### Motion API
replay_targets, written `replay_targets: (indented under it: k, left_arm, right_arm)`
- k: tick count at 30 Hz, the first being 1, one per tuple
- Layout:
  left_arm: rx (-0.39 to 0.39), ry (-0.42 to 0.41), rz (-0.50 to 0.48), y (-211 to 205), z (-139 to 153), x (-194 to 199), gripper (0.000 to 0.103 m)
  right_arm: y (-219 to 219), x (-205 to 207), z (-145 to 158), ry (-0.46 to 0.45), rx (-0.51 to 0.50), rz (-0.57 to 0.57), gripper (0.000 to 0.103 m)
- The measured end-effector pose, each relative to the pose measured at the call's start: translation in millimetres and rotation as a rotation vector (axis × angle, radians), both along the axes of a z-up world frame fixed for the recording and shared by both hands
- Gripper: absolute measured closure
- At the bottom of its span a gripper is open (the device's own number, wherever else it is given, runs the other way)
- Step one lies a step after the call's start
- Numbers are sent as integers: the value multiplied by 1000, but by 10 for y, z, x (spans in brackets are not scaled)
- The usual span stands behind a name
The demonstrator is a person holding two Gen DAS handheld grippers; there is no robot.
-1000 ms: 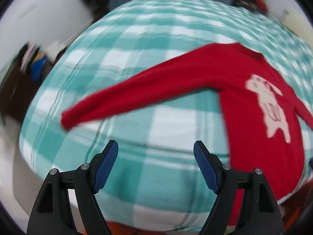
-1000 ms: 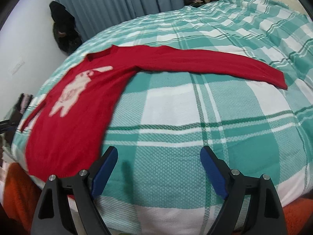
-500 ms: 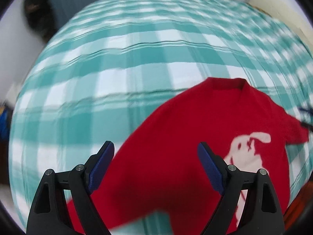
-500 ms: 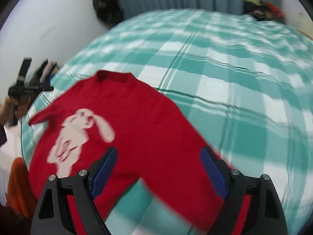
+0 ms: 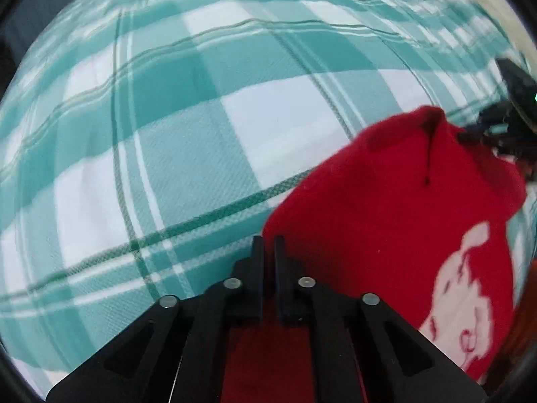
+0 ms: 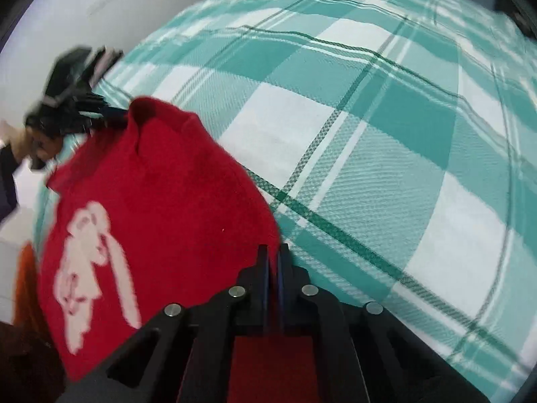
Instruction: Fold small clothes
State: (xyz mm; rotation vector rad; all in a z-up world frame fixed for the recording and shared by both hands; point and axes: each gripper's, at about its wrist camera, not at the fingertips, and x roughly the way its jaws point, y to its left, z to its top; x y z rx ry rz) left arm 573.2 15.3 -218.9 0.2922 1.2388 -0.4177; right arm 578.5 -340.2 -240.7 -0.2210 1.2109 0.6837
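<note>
**Both grippers clamped on the red sweater, first fold not yet laid**

The bed (image 5: 188, 154), under its teal and white checked cover, filled both wrist views, and most of it lay bare toward the far side. The red sweater (image 5: 386, 221) sat near the bed's near edge, its body humped up rather than flat, with the collar raised at the far end of the hump and the pale rabbit print (image 6: 87, 268) facing up on the front.

Your left gripper (image 5: 266, 245) was closed on the sweater's edge, with red knit caught between the jaws and showing below them. Your right gripper (image 6: 273, 255) was closed on the opposite edge in the same way, red cloth visible behind its pads. In each view the other gripper appeared blurred just beyond the collar end.

As I judged it, you were at the start of the work: the garment was gripped on both sides, but no clean fold showed. Where the sleeves lay could not be told. The body remained to be folded and smoothed flat on the bed.
</note>
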Motion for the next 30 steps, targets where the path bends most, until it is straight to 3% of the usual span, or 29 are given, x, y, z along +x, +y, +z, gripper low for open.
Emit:
replay_targets:
  k: [1, 5, 7, 11, 13, 15, 16, 17, 19, 22, 25, 30]
  left_arm:
    - [46, -49, 2, -37, 34, -26, 101]
    - [62, -162, 143, 42, 163, 110, 101]
    - [73, -146, 209, 93, 31, 209, 101]
    - [138, -163, 215, 4, -156, 163, 99]
    - [109, -144, 271, 73, -103, 215, 88]
    - [52, -115, 332, 158, -8, 274, 62]
    - [34, -133, 378, 257, 98, 244, 43]
    - [30, -161, 402, 327, 187, 201, 38]
    - [15, -212, 459, 540, 437, 52, 38]
    - [-33, -236, 512, 771, 702, -301, 38]
    - [-107, -241, 461, 773, 901, -984, 34]
    - [-171, -216, 322, 296, 839, -2343, 22]
  right_arm:
    - [39, -25, 38, -36, -35, 9, 99]
    - [75, 25, 236, -208, -143, -96, 100]
    - [94, 137, 174, -220, -160, -152, 100]
    - [200, 171, -120, -221, -242, -168, 100]
    - [180, 182, -105, -229, -237, -188, 96]
    - [104, 214, -53, -218, -212, -221, 67]
    - [79, 221, -19, -221, -219, -246, 39]
    - [-9, 203, 70, -239, -223, -282, 33]
    - [-159, 109, 251, -281, -212, -320, 33]
    - [-358, -192, 616, -362, -207, -352, 33]
    - [-354, -819, 940, -400, -123, -302, 32]
    - [-41, -2093, 946, -311, 48, -163, 31]
